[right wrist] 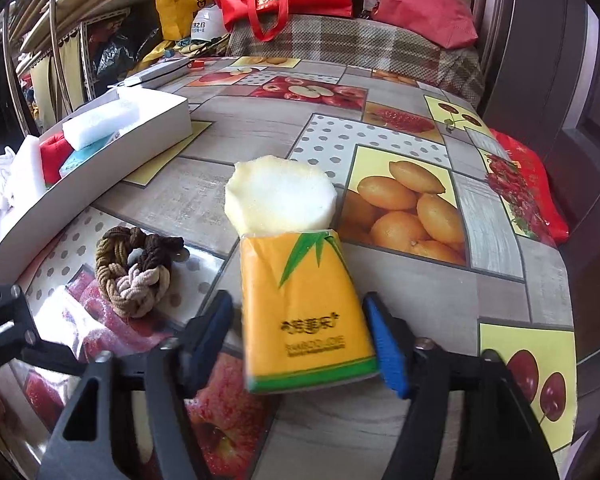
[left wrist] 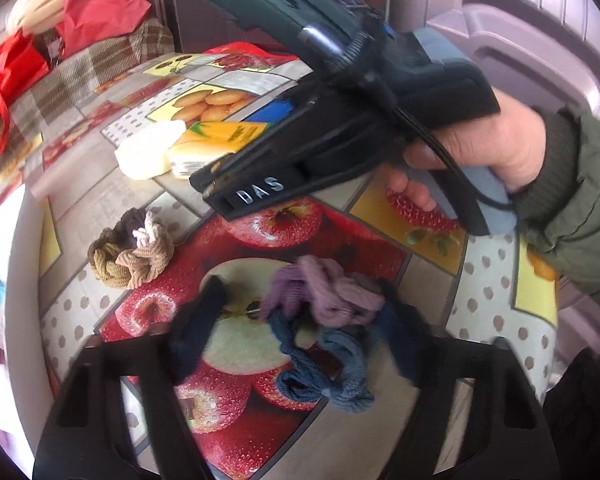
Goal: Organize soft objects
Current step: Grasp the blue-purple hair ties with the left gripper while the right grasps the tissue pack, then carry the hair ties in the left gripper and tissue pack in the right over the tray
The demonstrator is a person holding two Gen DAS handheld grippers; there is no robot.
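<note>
We see the right hand-held gripper clamped on a yellow tissue pack lying on the fruit-print worktop, its 2 blue pads pressing the pack's sides. The left hand-held gripper straddles a tangle of purple and blue hair ties (whether it pinches them, we cannot tell). A braided brown tie lies apart.

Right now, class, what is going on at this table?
A person holds a gripper in each hand over a fruit-print tablecloth. The right gripper is shut on a yellow tissue pack, which touches a pale sponge. The left gripper straddles a heap of purple and blue hair ties; whether it grips them is unclear. A braided brown tie lies apart.
</note>
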